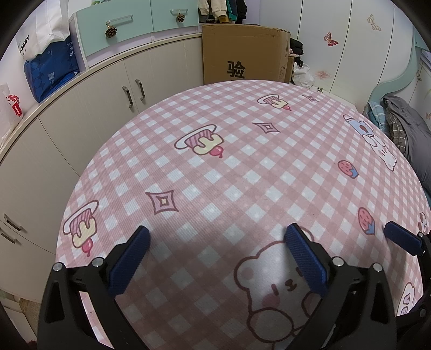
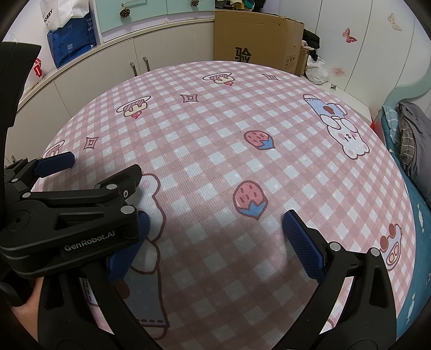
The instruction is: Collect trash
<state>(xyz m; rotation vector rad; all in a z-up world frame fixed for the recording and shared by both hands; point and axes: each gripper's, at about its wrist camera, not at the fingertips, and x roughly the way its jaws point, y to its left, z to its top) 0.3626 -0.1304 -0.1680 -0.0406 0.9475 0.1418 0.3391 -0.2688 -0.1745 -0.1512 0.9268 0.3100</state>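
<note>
Left gripper and right gripper: both spread wide, holding nothing.
You hold them side by side above the checked bench; no trash shows in either view.

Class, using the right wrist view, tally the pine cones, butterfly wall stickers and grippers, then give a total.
Pine cones: 2
Butterfly stickers: 2
Grippers, left gripper and right gripper: 2
Total: 6

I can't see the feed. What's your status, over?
Left gripper open, empty. Right gripper open, empty. No trash seen on table. Nothing in the way.
</note>
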